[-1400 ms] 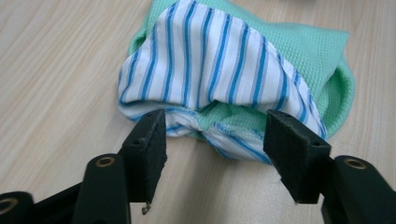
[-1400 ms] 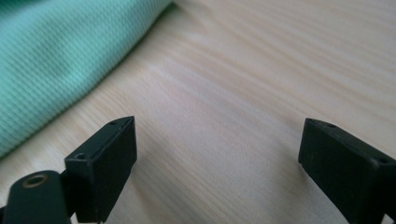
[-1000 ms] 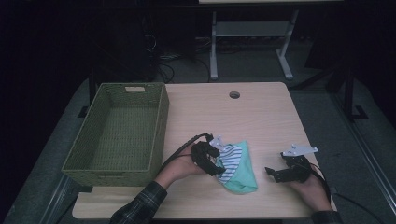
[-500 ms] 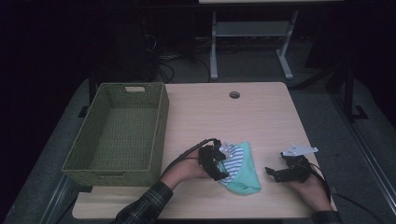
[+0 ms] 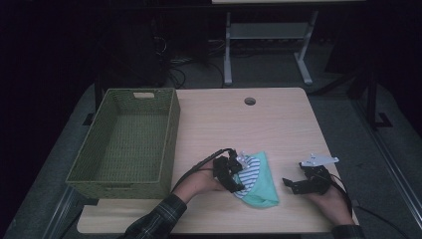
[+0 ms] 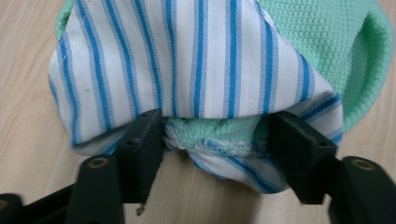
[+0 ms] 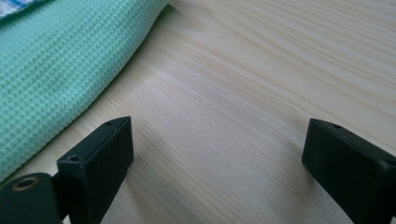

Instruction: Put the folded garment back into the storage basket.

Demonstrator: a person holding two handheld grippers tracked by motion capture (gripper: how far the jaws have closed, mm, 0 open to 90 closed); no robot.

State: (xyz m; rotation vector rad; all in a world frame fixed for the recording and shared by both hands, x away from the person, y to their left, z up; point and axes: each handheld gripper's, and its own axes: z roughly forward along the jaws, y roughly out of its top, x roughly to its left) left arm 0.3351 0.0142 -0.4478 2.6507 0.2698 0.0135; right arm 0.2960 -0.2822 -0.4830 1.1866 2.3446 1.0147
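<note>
We note the left gripper point(image 5: 238, 180) covers the near edge of the striped cloth point(image 5: 250, 170) at lower centre of the high view; the green cloth point(image 7: 51, 70) runs off the upper left edge of the right gripper view; both sleeves are cut at the bottom edge.

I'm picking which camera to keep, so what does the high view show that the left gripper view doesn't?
High view alone: the green basket, the right gripper with its jaws open over bare table, both forearms, and the floor beyond. Left gripper view alone: the left gripper close up, its jaws, which have just been closing, standing either side of a bunched fold of the cloth, blue stripes and stitching clear. Shared: the striped and green cloth, the left gripper, the table.
</note>
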